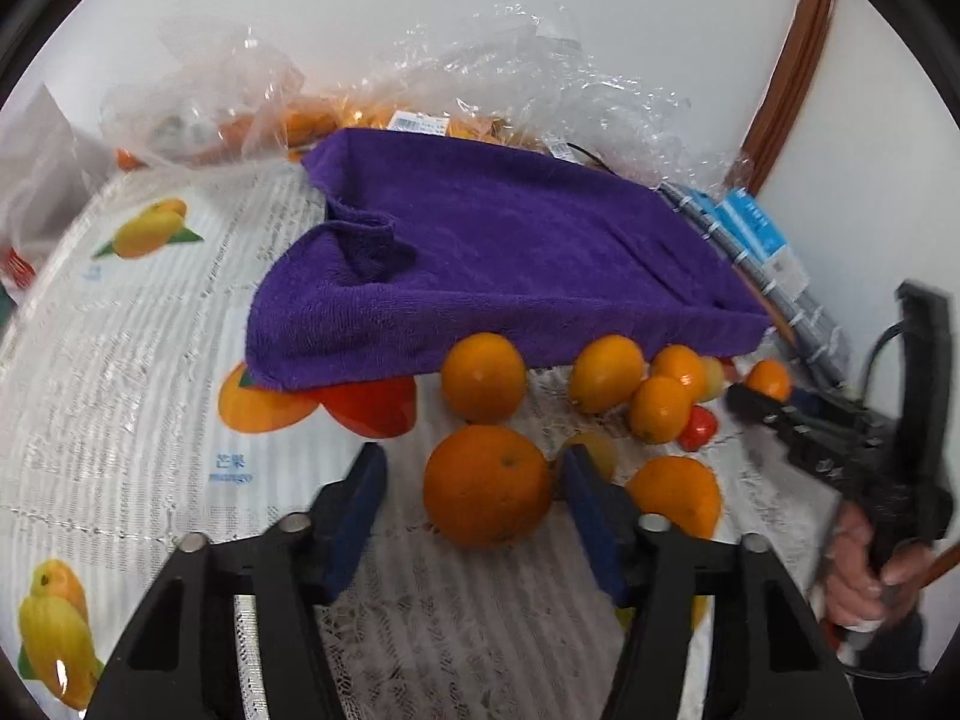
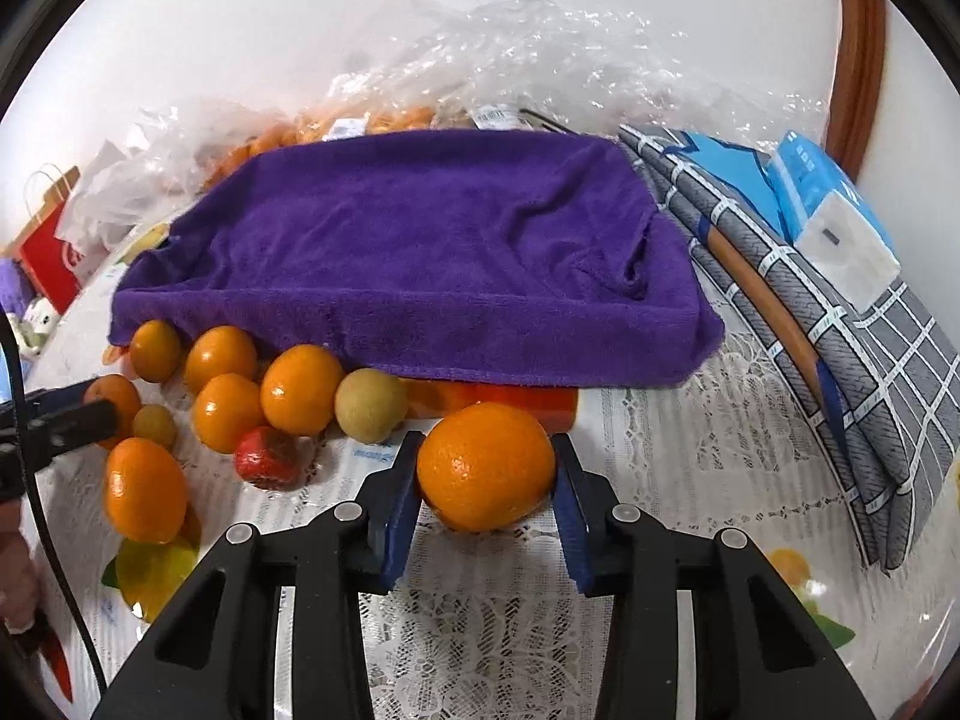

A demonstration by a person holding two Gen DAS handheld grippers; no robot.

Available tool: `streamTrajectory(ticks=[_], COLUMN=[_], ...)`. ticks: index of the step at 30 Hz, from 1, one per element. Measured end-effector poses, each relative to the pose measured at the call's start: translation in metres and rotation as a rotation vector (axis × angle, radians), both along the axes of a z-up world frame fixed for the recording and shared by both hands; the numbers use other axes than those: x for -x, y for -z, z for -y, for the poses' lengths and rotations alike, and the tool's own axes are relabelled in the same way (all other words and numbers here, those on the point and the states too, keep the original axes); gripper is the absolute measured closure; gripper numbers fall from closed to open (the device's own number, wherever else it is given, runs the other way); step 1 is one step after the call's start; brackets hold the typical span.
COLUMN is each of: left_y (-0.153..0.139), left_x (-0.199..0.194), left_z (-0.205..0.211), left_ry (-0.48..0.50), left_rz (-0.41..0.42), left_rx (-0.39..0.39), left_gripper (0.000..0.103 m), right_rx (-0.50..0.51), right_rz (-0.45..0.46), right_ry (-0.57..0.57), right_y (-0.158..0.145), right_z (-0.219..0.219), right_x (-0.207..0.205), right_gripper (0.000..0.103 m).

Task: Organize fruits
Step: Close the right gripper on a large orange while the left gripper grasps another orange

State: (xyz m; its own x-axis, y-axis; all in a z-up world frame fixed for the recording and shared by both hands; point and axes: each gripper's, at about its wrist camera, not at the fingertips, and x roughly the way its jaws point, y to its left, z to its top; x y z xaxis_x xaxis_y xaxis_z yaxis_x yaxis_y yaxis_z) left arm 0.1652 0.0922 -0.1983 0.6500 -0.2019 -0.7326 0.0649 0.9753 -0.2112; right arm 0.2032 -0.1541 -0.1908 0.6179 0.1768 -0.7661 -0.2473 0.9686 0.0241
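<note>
I'm working in what looks like a home, at a table (image 2: pixel 690 420) pushed against a plain white wall. It wears a household cloth printed with fruit pictures under a lace-patterned clear cover. Crumpled plastic shopping bags (image 2: pixel 510 48) with price labels sit at the back, a red paper carrier bag (image 2: pixel 51 240) stands at the left, and a folded checked cushion (image 2: pixel 840 330) with a tissue pack (image 2: pixel 834 222) lies at the right beside wooden door trim (image 2: pixel 858 60).

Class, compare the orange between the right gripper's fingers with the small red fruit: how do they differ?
The orange is larger, orange-skinned; the red fruit is smaller, red. The orange sits between the fingers of the right gripper; the red fruit lies free. Both rest on the tablecloth.
</note>
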Motion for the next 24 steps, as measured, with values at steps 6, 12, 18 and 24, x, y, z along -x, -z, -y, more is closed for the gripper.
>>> streamTrajectory(ticks=[6,12,18,24], left_y=[0.000,-0.003,-0.006,-0.009], left_x=[0.007,0.009,0.010,0.012], left_z=[-0.010,-0.009,-0.019,-0.029], left_ry=[0.026,0.040,0.022,-0.035], left_rz=[0.015,0.038,0.070,0.085], left_rx=[0.080,0.098,0.143,0.156], left_gripper=[0.063,0.063,0.063,0.063], right_rx=[-0.037,-0.030,-0.064,-0.106], right_rz=[0.028,0.060,0.069,0.085], right_ry=[-0.034,-0.063,-0.084,-0.090], right_y=[-0.005,-0.010,-0.012,-0.016], right_z=[0.001,-0.006,-0.003,0.002], right_x=[0.006,0.013,0.015,0.017], right_gripper=[0.063,0.063,0.063,0.063])
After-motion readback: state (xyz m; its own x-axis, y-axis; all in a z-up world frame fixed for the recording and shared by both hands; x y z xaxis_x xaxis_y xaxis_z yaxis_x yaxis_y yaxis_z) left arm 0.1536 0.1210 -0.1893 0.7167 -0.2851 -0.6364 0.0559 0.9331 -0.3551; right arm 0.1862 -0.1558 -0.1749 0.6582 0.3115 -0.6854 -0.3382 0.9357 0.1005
